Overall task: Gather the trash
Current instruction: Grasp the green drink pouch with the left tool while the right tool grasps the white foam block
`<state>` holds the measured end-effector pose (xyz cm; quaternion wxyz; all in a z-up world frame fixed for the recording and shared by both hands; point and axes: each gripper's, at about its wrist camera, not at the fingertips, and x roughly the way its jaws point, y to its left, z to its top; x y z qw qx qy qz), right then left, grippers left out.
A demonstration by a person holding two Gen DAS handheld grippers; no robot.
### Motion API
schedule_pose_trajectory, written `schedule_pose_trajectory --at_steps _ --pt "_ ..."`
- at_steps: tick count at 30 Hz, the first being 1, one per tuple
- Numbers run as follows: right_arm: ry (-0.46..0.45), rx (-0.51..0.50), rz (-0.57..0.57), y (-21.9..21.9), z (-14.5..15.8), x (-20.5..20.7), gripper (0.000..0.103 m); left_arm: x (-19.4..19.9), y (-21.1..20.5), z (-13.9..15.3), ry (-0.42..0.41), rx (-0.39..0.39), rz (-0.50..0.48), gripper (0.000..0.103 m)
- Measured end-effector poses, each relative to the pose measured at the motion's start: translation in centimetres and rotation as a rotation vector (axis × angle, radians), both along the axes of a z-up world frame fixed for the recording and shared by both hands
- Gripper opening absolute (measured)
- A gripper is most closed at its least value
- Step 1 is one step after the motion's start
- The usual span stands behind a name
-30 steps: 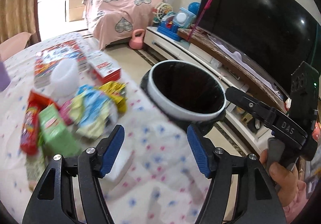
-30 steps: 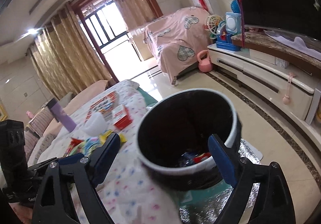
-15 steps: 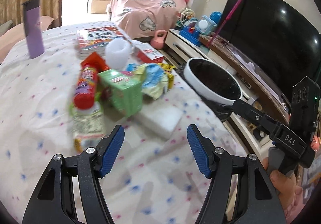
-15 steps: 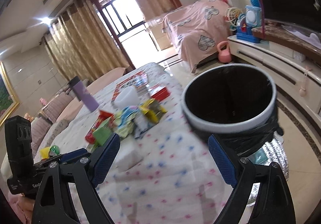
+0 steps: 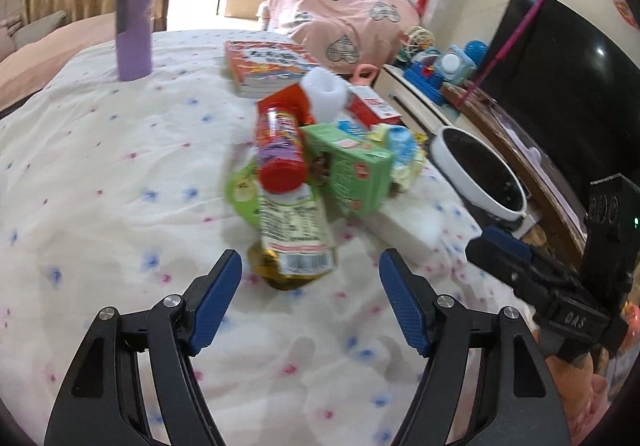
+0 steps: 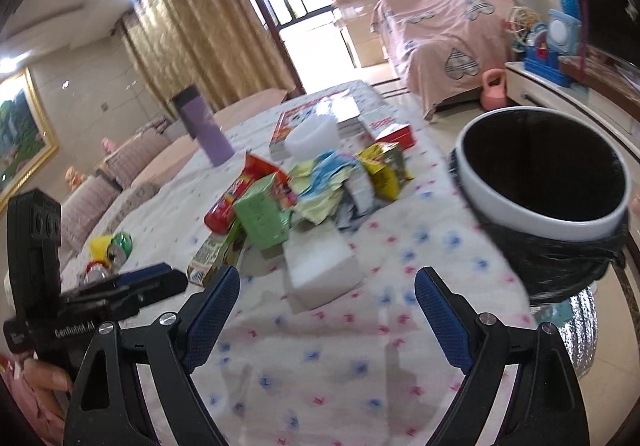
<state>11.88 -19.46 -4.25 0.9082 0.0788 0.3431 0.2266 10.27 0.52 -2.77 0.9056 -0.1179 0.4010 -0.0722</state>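
Observation:
A heap of trash lies on the dotted tablecloth (image 5: 120,174): a red-capped snack tube (image 5: 280,150), a green carton (image 5: 348,170), a flat printed packet (image 5: 294,242), crumpled wrappers (image 6: 340,182) and a white foam block (image 6: 320,266). A white-rimmed bin (image 6: 544,166) with a black liner stands off the table's right edge. My left gripper (image 5: 310,278) hovers just short of the printed packet, its jaws opening, nothing between them. My right gripper (image 6: 326,302) stands open near the foam block, empty.
A purple flask (image 5: 134,18), a stack of books (image 5: 272,66), a white cup (image 5: 324,94) and a red box (image 5: 372,106) stand farther back. Crushed cans (image 6: 116,246) lie at the left. A TV cabinet (image 6: 568,98) and a covered sofa (image 6: 444,42) lie beyond.
Both grippers swung away from the bin toward the trash heap on the table and came closer to it. The left jaws spread slightly wider.

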Motion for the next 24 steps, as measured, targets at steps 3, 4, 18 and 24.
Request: schedule_pose_trajectory --at_steps 3,4,18,24 --pt "0.015 -0.022 0.031 1.0 -0.6 0.7 0.091 0.9 0.2 -0.6 0.02 0.011 0.0 0.074" --pt "0.019 -0.027 0.037 1.3 -0.8 0.9 0.091 1.1 0.2 -0.8 0.025 0.017 0.0 0.074" --pt "0.066 -0.107 0.085 3.0 -2.6 4.6 0.087 4.0 0.2 -3.2 0.094 -0.013 -0.035 0.058" --pt "0.088 -0.154 0.082 3.8 -3.3 4.6 0.054 3.1 0.2 -2.4 0.06 -0.017 -0.055 0.042"
